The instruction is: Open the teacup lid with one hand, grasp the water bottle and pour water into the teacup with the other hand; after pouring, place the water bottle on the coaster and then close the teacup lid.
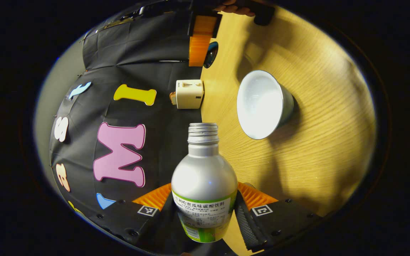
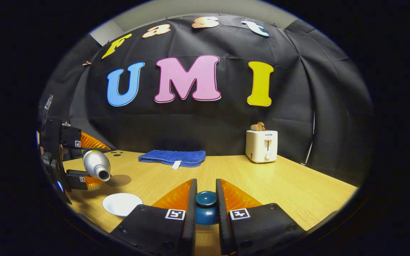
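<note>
My left gripper (image 1: 205, 208) is shut on a silver water bottle (image 1: 204, 170) with a green label and no cap. The bottle is tipped over, its open mouth pointing toward the teacup (image 1: 262, 103), which stands uncovered with a white inside. I see no stream of water. In the right gripper view the tilted bottle (image 2: 96, 164) hangs in the left gripper (image 2: 90, 164) above and left of the teacup (image 2: 122, 204). A round brown coaster (image 2: 118, 180) lies just behind them. My right gripper (image 2: 206, 193) is shut on the dark blue teacup lid (image 2: 206, 204), held off the table.
A white toaster (image 2: 261, 145) stands at the back right of the wooden table (image 2: 297, 188). A folded blue towel (image 2: 173, 157) lies at the back middle. The right gripper (image 1: 201, 53) with the lid (image 1: 211, 54) shows far off in the left gripper view, a hand (image 1: 233, 8) behind it.
</note>
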